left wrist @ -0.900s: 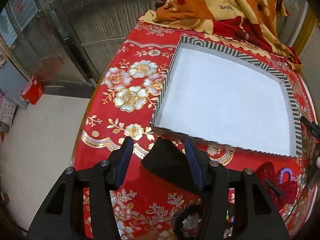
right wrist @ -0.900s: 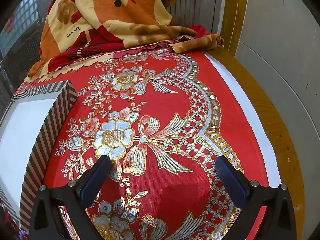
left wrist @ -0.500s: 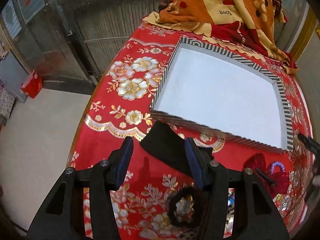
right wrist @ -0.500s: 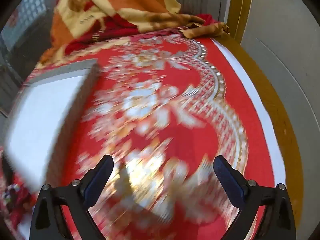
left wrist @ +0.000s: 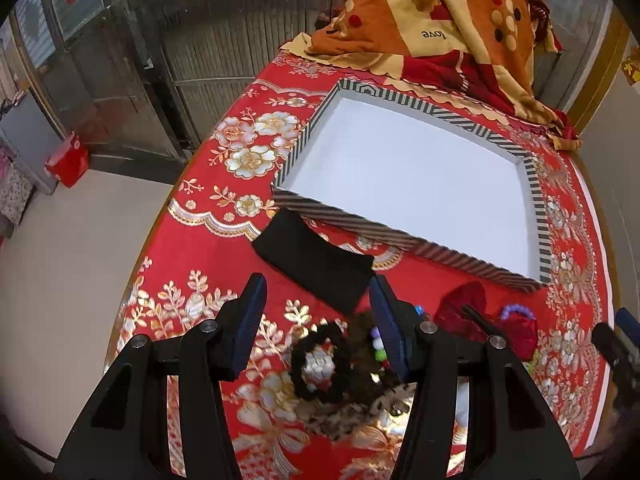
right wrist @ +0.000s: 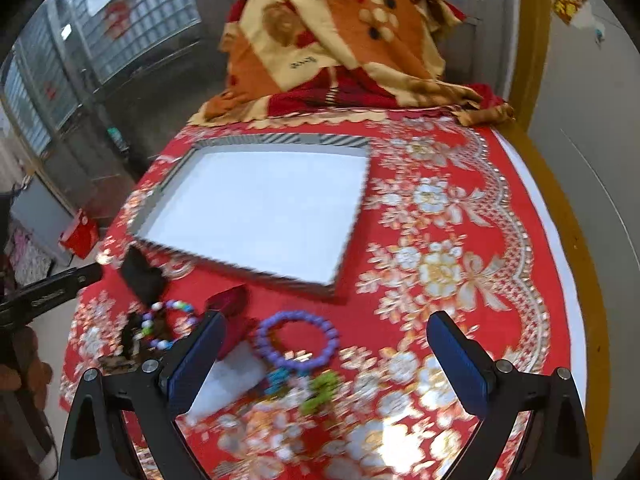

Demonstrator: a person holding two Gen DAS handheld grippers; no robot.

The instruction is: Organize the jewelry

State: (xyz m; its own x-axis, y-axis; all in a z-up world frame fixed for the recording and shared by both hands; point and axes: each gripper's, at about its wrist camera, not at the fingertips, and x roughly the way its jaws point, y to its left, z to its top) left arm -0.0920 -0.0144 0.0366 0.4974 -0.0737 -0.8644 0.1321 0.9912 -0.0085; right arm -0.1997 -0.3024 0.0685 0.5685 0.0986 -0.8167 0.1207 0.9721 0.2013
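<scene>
Red cloth (right wrist: 460, 216) with gold flowers covers the whole table, so everything small shows up against it. Far from me sits the tray (left wrist: 536, 204), white inside with a striped rim and nothing in it; I judge it is the place the jewelry should go. Near its left corner lies a black pouch (left wrist: 316, 258), flat on the cloth. Nearer still is the jewelry, all outside the tray: a black bracelet (left wrist: 298, 364) between my left fingers, a purple bracelet (right wrist: 298, 340) just ahead of my right ones, and a pale bead bracelet (right wrist: 168, 324) to its left. My left gripper (left wrist: 318, 324) is spread and holds nothing. My right gripper (right wrist: 328, 364) is spread wide, also holding nothing, both poised over the pile for a first pick.
</scene>
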